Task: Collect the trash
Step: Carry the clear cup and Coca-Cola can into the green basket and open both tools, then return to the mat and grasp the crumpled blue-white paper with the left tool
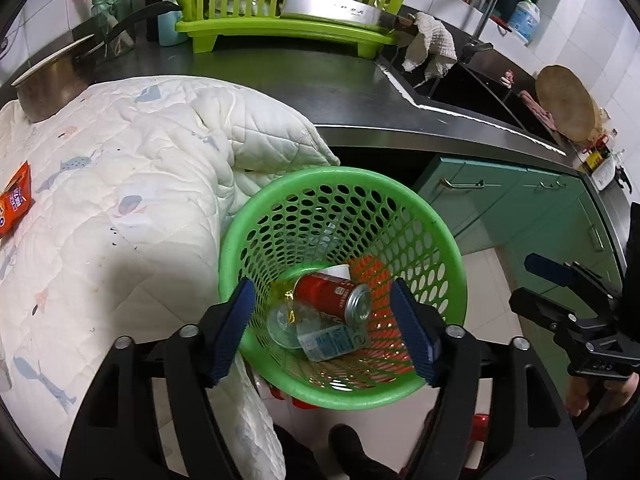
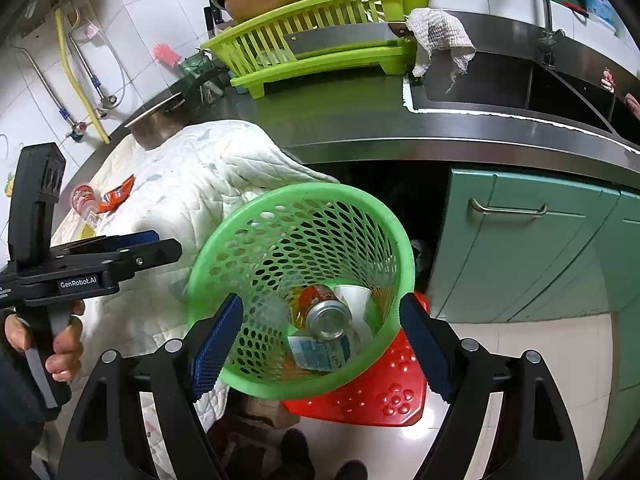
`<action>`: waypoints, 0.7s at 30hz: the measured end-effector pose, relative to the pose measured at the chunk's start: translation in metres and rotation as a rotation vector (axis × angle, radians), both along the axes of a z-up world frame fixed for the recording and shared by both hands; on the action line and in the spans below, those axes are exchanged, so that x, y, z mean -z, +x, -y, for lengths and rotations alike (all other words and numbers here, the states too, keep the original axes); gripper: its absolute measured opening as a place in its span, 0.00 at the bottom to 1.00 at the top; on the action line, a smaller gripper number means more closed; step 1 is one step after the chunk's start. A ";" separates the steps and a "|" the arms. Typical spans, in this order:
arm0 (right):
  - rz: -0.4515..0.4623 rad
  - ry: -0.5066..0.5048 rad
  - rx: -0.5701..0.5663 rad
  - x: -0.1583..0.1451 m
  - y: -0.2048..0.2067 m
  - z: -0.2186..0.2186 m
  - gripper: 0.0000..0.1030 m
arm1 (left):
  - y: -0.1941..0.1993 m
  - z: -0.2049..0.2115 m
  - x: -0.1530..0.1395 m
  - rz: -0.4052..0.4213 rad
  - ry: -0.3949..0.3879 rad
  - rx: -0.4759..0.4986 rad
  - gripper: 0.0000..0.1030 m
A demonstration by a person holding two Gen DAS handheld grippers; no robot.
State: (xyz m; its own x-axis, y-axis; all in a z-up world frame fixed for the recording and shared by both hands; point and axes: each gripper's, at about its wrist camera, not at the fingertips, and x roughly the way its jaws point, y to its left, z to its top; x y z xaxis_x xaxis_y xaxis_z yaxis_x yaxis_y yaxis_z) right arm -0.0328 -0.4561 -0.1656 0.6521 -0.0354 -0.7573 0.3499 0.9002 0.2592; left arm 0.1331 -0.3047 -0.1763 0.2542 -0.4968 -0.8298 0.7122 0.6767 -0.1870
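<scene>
A green perforated basket (image 1: 400, 184) stands on a red stool (image 2: 384, 392) beside the counter. Inside lie a red can (image 1: 332, 294), a clear plastic bottle (image 1: 324, 336) and a white cup (image 2: 354, 296). My left gripper (image 1: 324, 328) is open and empty above the basket mouth. My right gripper (image 2: 324, 344) is open and empty, also over the basket (image 2: 304, 192). An orange snack wrapper (image 1: 14, 200) lies on the white quilted cloth (image 1: 120, 200); it also shows in the right wrist view (image 2: 116, 194), next to a small red-labelled bottle (image 2: 84, 200).
A steel counter (image 1: 320, 80) carries a lime dish rack (image 1: 280, 4), a pot (image 1: 52, 76) and a rag (image 1: 432, 40) by the sink (image 1: 472, 84). Green cabinets (image 2: 520, 248) stand at the right. The floor is tiled.
</scene>
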 end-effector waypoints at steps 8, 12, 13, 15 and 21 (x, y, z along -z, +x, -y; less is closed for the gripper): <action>0.047 -0.001 -0.047 -0.022 0.009 -0.017 0.76 | 0.000 -0.038 -0.027 0.031 -0.042 -0.071 0.69; 0.062 -0.014 -0.093 -0.032 0.022 -0.032 0.77 | 0.001 -0.072 -0.041 0.061 -0.050 -0.143 0.69; 0.064 -0.017 -0.110 -0.034 0.027 -0.038 0.77 | 0.002 -0.084 -0.045 0.074 -0.054 -0.167 0.69; 0.067 -0.023 -0.135 -0.037 0.036 -0.047 0.77 | 0.004 -0.108 -0.052 0.106 -0.044 -0.225 0.69; 0.078 -0.019 -0.243 -0.044 0.069 -0.081 0.77 | 0.013 -0.178 -0.066 0.155 -0.043 -0.385 0.69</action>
State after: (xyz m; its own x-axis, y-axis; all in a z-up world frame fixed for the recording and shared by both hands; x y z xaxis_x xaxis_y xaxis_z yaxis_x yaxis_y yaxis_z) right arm 0.0367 -0.3749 -0.1213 0.6996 0.1153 -0.7052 0.1028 0.9604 0.2590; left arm 0.1463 -0.1272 -0.1105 0.5485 -0.3744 -0.7476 0.4304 0.8930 -0.1315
